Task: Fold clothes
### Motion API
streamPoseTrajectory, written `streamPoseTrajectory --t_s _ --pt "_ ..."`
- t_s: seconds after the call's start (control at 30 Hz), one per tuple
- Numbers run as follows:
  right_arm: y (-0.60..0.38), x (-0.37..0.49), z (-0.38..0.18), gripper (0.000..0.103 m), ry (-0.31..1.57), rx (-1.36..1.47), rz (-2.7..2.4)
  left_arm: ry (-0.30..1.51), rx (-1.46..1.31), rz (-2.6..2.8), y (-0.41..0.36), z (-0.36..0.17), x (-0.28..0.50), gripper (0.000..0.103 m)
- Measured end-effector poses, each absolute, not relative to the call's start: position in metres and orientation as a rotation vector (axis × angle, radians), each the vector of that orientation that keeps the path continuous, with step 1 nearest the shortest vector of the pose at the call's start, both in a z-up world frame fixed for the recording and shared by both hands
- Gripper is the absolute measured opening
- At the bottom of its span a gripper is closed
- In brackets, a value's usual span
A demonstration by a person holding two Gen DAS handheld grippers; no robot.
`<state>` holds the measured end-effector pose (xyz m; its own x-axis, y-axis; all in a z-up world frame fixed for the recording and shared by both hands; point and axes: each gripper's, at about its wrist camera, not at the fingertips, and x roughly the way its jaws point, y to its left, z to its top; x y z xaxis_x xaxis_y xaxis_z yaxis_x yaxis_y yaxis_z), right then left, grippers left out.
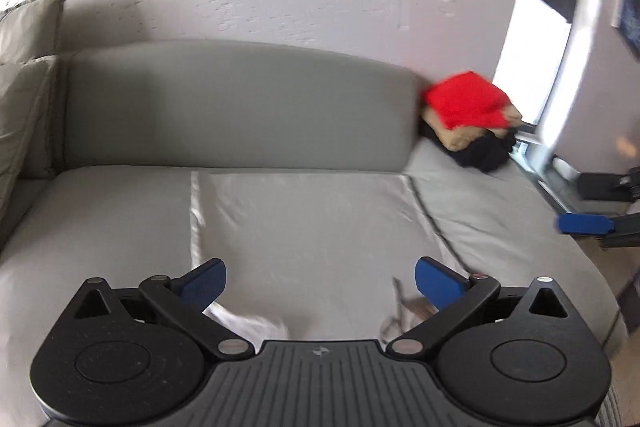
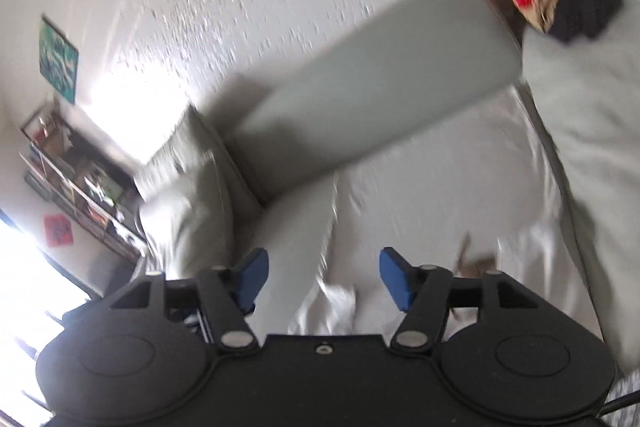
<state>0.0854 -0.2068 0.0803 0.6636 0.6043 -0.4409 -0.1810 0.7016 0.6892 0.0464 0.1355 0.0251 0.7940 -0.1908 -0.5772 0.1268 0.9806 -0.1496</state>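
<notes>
From my left wrist view, the left gripper has its jaws spread over a pale garment lying flat on the sofa, long axis across; one stack of three folded clothes sits far right. My right wrist view alone shows a shelf; the right gripper also has its jaws spread.

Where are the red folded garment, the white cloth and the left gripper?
red folded garment (image 1: 466,101), left wrist view, top face.
white cloth (image 1: 304,223), left wrist view, flat middle.
left gripper (image 1: 320,281), left wrist view, gap between open fingers.
</notes>
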Motion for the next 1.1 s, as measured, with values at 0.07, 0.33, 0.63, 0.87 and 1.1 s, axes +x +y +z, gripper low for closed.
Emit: streamPoseTrajectory --t_s 0.07,0.33,0.63,0.87,1.1 --pt "-0.208 0.109 0.085 0.068 0.724 0.653 0.438 0.731 -0.088 -0.091 0.145 0.023 0.077 0.103" --pt "-0.230 0.217 0.033 0.041 0.825 0.651 0.282 0.900 -0.146 -0.011 0.191 -0.021 0.198 0.050" --pt "-0.263 0.309 -0.077 0.046 0.818 0.683 0.099 0.913 -0.281 0.148 0.242 -0.113 0.297 0.052" --pt "-0.295 0.374 -0.120 0.045 0.757 0.683 0.002 0.895 -0.283 0.051 0.248 -0.136 0.350 0.051" --pt "-0.309 0.421 -0.141 0.025 0.749 0.665 0.071 0.876 -0.199 -0.027 0.232 -0.144 0.393 0.044"
